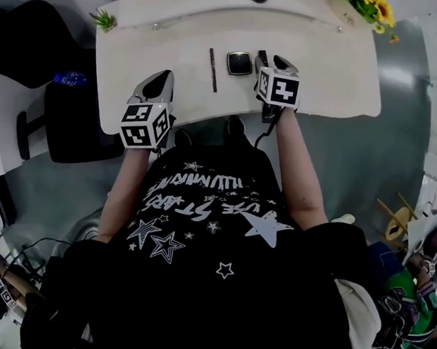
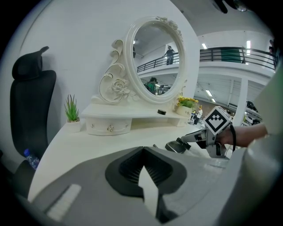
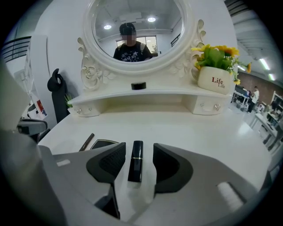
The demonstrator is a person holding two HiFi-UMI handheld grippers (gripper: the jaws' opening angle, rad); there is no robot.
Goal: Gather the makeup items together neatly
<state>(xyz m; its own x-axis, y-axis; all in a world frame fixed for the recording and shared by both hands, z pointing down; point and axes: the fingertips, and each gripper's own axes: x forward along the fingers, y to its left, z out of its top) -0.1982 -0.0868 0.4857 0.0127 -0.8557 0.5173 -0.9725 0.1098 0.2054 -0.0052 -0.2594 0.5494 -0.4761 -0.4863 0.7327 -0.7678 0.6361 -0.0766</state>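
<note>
On the white vanity table (image 1: 325, 80) lie a thin brown pencil (image 1: 213, 69), a dark square compact (image 1: 240, 62) and a black lipstick (image 1: 261, 57), side by side. My right gripper (image 1: 272, 61) is open and straddles the lipstick (image 3: 135, 163), which lies flat between the pads with a gap on each side. In the right gripper view the compact (image 3: 102, 144) and pencil (image 3: 86, 141) lie just left of the gripper (image 3: 138, 149). My left gripper (image 1: 164, 78) is shut on nothing and hovers at the table's near left edge, away from the items (image 2: 142, 152).
An oval mirror (image 3: 132, 31) on a drawered shelf stands at the back. The shelf carries a small black round lid (image 3: 139, 85) and a flower pot (image 3: 215, 79). A small green plant (image 2: 71, 112) sits back left. A black chair (image 1: 71, 119) stands left of the table.
</note>
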